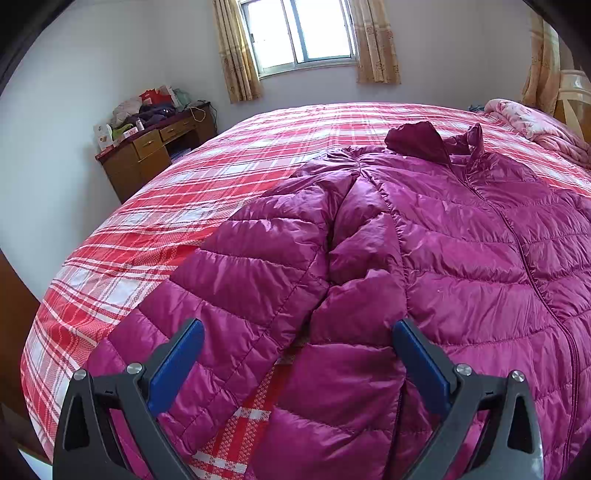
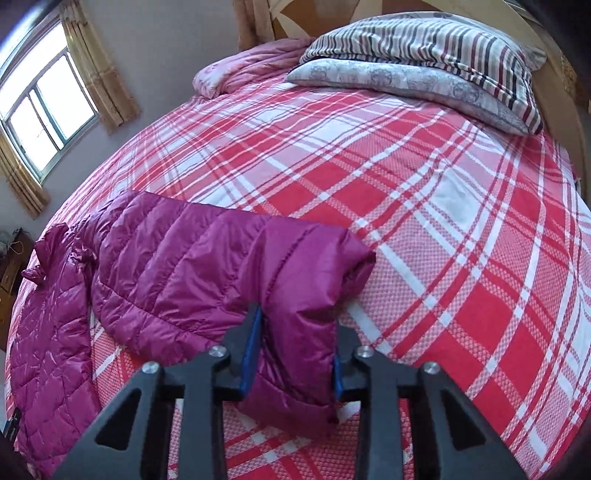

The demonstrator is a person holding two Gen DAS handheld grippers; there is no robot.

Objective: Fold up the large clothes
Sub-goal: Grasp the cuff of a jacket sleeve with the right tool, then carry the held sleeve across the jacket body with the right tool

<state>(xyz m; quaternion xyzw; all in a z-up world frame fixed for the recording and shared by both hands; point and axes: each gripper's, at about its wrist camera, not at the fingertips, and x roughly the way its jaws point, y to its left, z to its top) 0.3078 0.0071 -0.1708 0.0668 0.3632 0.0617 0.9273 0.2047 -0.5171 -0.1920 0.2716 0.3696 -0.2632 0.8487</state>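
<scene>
A magenta quilted down jacket (image 1: 461,236) lies front up on the red plaid bed (image 1: 192,192), zipper closed, hood at the far end. Its left sleeve (image 1: 236,280) runs down beside the body toward my left gripper (image 1: 297,343), which hovers open and empty over the sleeve and the jacket's side. In the right wrist view the other sleeve (image 2: 207,266) stretches out across the bed (image 2: 424,221). My right gripper (image 2: 297,343) is shut on that sleeve's cuff end (image 2: 295,354). The jacket body (image 2: 48,332) lies at the left.
A wooden desk (image 1: 155,155) piled with clutter stands by the far wall left of the bed. A window (image 1: 299,33) with curtains is behind. A pink quilt (image 1: 532,125) and striped pillows (image 2: 424,62) lie at the bed's head by the headboard.
</scene>
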